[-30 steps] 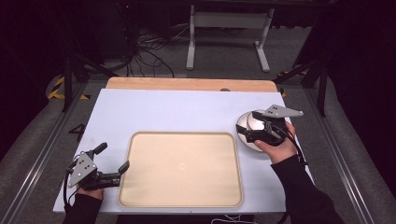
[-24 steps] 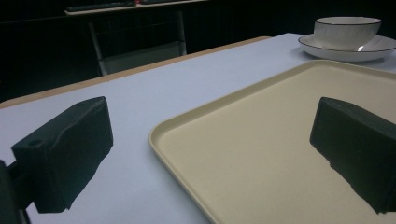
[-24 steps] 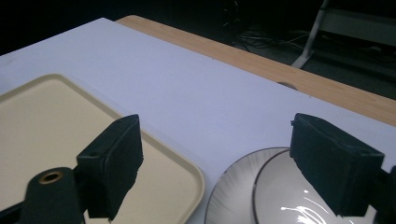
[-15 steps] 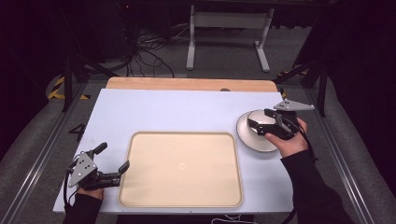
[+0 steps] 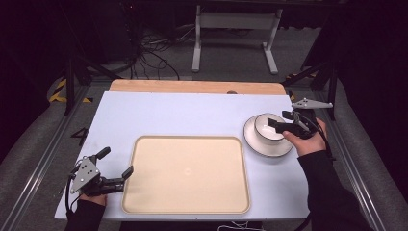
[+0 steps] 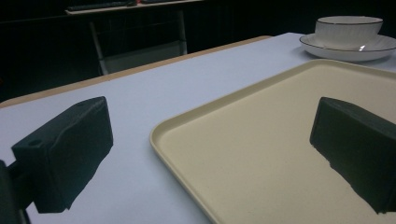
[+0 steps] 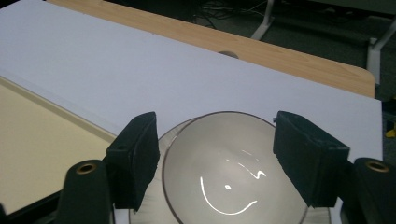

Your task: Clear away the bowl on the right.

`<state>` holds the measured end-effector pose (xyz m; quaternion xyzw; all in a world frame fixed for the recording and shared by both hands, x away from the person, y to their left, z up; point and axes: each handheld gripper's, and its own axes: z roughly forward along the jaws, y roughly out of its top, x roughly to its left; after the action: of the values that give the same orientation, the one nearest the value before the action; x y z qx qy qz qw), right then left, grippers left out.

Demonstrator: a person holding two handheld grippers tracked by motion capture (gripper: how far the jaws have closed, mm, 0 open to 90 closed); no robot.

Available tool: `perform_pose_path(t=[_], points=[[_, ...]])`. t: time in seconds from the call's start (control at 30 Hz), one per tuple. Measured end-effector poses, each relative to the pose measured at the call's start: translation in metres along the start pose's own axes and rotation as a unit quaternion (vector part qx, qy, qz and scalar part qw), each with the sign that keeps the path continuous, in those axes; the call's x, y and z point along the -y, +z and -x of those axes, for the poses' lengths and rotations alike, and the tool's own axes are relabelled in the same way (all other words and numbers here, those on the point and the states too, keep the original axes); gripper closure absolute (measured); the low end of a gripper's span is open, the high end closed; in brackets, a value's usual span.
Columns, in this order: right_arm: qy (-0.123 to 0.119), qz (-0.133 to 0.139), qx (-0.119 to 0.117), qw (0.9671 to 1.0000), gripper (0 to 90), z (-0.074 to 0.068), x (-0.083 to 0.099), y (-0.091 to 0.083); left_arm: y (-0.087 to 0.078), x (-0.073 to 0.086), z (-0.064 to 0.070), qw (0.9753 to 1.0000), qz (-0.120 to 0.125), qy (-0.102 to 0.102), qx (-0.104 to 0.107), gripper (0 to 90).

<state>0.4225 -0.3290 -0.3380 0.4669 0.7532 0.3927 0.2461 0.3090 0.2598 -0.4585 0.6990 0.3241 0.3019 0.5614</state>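
We are holding the right tongs [image 5: 281, 125] released, jaws straddling the white round ceramic bowl [image 7: 231, 182] directly beneath them on its white saucer [image 5: 267, 147]; the left tongs [image 5: 115, 168], also released, are resting well apart beside the beige tray [image 5: 187, 202].

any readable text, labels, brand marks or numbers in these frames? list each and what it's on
None. No readable text stands on the tray, the bowl, the plate, the table, the left gripper or the right gripper.
The yellow-and-black floor stripes are plain hazard marking, no words.
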Motion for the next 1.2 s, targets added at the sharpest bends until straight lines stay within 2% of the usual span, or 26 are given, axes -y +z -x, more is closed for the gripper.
perform_pose_path(t=[0.1, 0.2, 0.27, 0.37, 0.5, 0.67, 0.73, 1.0, 1.07, 1.2], points=[[0.005, -0.007, 0.011, 0.9999, 33.3, 0.006, -0.001, 0.0, 0.0, 0.0, 0.0, 1.0, -0.001, 0.0, 0.0, 0.2], [0.021, -0.017, 0.018, 0.9995, 34.9, 0.013, -0.001, 0.001, 0.0, 0.0, 0.0, 1.0, 0.0, 0.0, 0.0, 0.2], [0.031, -0.023, 0.013, 0.9992, 36.8, 0.017, -0.002, 0.002, 0.0, 0.0, 0.0, 1.0, 0.0, 0.0, 0.0, 0.2], [0.031, -0.038, 0.022, 0.9986, 38.6, 0.02, -0.003, 0.005, 0.0, 0.0, 0.0, 1.0, 0.0, 0.0, 0.0, 0.2], [0.052, -0.064, 0.036, 0.9959, 41.1, 0.026, -0.006, 0.012, 0.0, 0.0, 0.0, 1.0, 0.0, 0.0, 0.001, 0.2], [0.083, -0.107, 0.047, 0.9897, 42.0, 0.036, -0.006, 0.021, 0.0, 0.0, 0.0, 1.0, 0.0, 0.0, 0.001, 0.2], [0.099, -0.124, 0.046, 0.9862, 42.3, 0.04, -0.005, 0.026, 0.0, 0.0, 0.0, 1.0, 0.0, 0.001, 0.001, 0.2], [0.114, -0.184, 0.06, 0.9745, 44.8, 0.048, -0.004, 0.045, 0.0, 0.0, 0.0, 1.0, -0.001, 0.002, 0.002, 0.2], [0.117, -0.193, 0.062, 0.9722, 43.2, 0.05, -0.003, 0.048, 0.0, 0.0, 0.0, 1.0, -0.001, 0.002, 0.001, 0.2], [0.116, -0.201, 0.068, 0.9703, 43.7, 0.053, -0.002, 0.052, 0.0, 0.0, 0.0, 1.0, -0.001, 0.002, 0.001, 0.2]])
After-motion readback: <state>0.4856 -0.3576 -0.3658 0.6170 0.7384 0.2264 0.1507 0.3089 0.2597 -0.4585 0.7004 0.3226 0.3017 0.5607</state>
